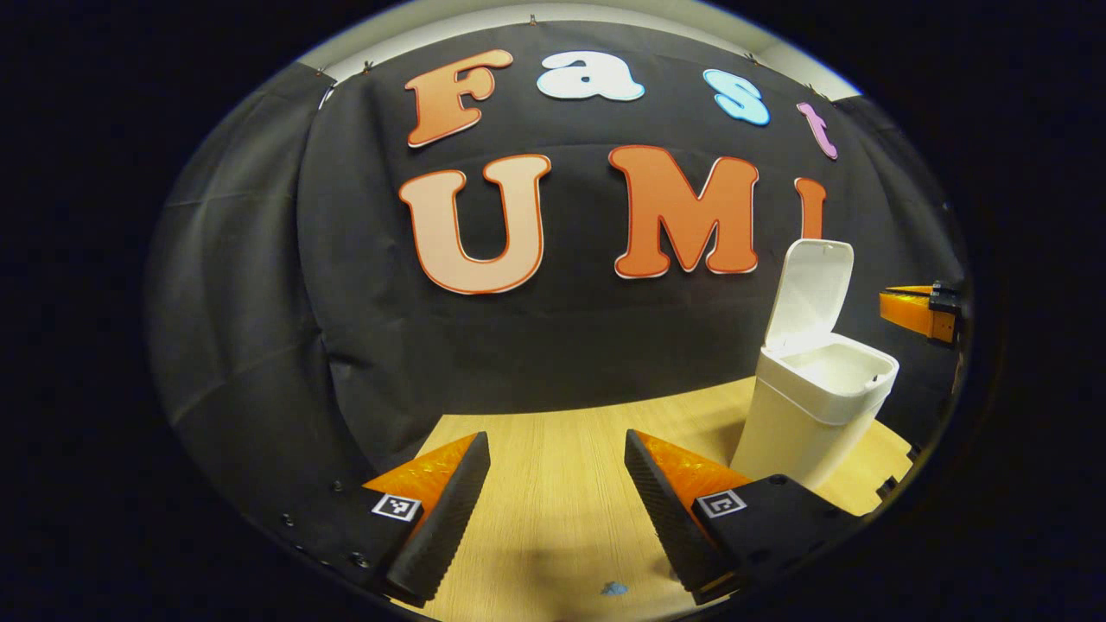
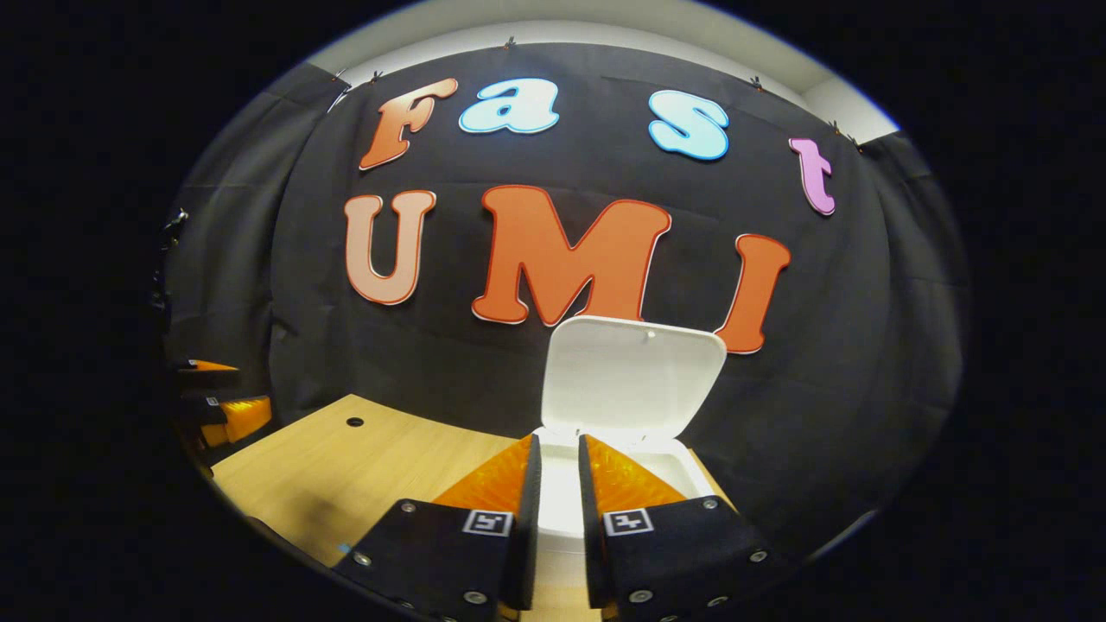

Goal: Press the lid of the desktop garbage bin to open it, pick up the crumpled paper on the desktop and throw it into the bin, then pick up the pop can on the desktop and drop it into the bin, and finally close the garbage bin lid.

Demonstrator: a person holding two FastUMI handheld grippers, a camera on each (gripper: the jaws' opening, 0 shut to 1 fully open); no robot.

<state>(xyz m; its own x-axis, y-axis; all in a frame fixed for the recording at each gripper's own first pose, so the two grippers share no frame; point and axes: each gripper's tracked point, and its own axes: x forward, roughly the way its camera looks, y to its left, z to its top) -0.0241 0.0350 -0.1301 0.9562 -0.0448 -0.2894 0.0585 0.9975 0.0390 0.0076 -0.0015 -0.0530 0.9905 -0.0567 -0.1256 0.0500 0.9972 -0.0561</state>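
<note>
The bin stands on the wooden worktop with its lid swung up and back, so the mouth is open. In the left gripper view it sits toward the right side of the worktop, pale and tapering toward its base, with the raised lid leaning against the dark cloth wall behind it. What lies inside cannot be made out from this side.

In the right gripper view the bin is directly ahead and just below, the lid upright behind the opening. The right claw hangs over the bin's mouth with its two fingers drawn close together, a narrow gap between them and nothing held in that gap. The pale inside of the bin shows through the gap.

The left claw is well apart from the bin, to its left, low over bare worktop. Its fingers stand wide apart and grip nothing. A small blue mark lies on the wood just in front of the fingers.

At the far right edge of the left gripper view, part of the right claw shows beside the raised lid. At the far left edge of the right gripper view, the left claw shows near the worktop corner, where there is a small dark hole in the wood.
</note>
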